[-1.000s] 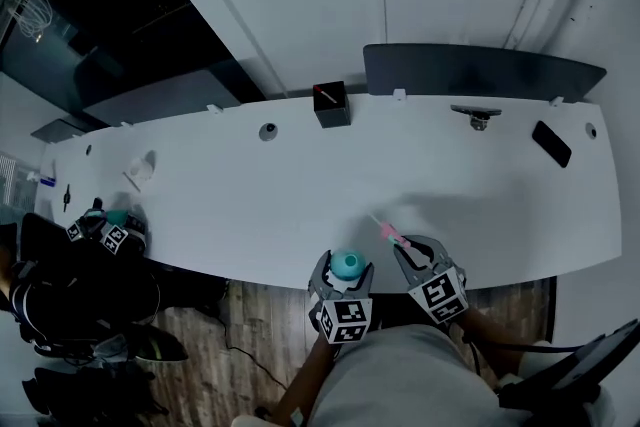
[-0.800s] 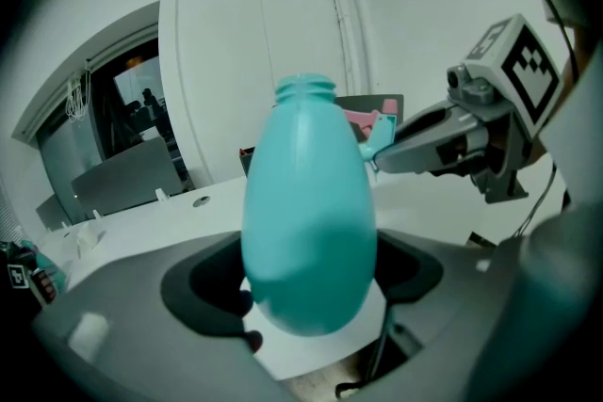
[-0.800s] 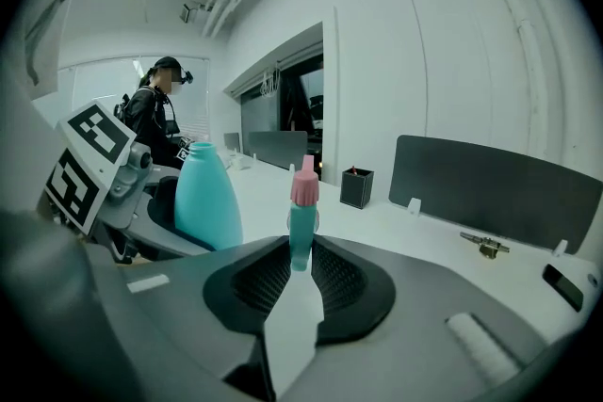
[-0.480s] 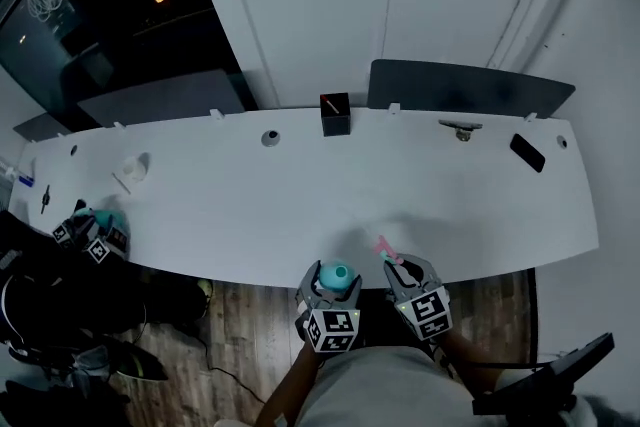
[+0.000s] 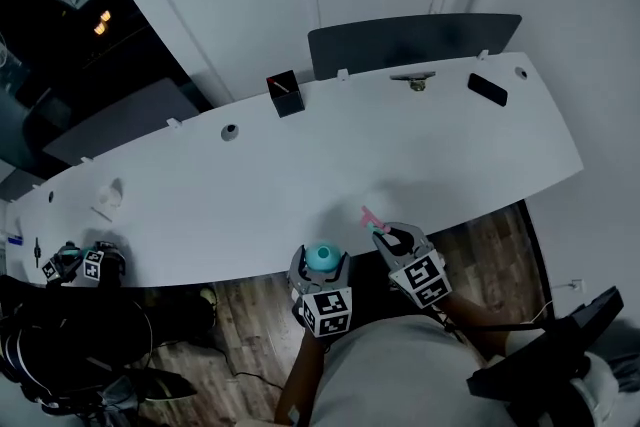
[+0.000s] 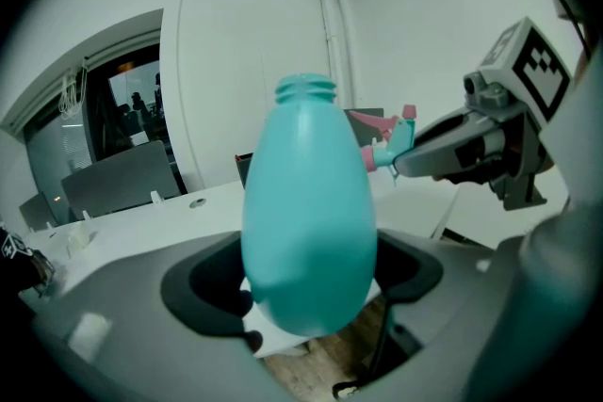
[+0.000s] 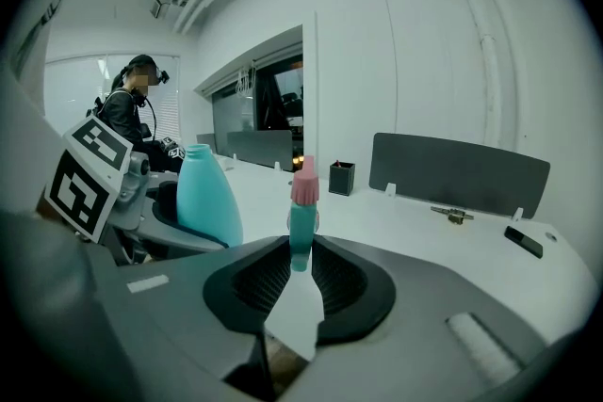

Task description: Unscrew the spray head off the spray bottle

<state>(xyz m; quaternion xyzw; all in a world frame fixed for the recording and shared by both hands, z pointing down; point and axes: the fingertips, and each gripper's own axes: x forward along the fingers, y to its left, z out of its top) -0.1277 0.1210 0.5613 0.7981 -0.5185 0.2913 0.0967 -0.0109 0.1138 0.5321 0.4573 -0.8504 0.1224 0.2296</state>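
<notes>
Unscrewing looks done: our left gripper (image 5: pixel 321 262) clasps the spray bottle (image 6: pixel 311 221), right gripper (image 5: pixel 392 237) pinches the spray head (image 7: pixel 301 212); next, set both down.

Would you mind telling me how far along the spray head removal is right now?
Done: the spray head is off; the bottle shows a bare threaded neck. In hand: the left claw grips the bottle, the right claw the spray head, held apart. Left: probably just setting both down on the table.
</notes>
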